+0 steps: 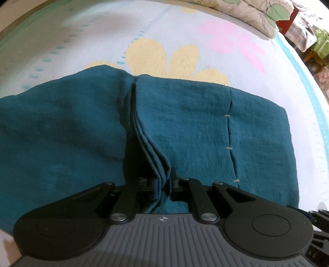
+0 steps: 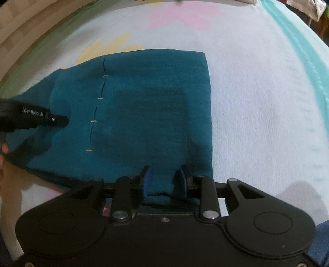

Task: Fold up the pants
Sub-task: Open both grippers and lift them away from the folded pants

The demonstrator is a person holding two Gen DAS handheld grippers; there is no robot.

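We find the teal pants lying folded on a bed, on a pale bedsheet printed with yellow and pink flowers. A seam with small tan stitches runs across the top layer. The folded layer's stacked edges run toward us in the left wrist view and end between the fingers of the left gripper; its blue pads are pinched shut on those edges. In the right wrist view, the right gripper sits at the near edge of the pants, close to their right-hand corner. Its fingers stand apart with cloth between them; the pads do not press it. A floral quilt lies at the far edge of the bed.
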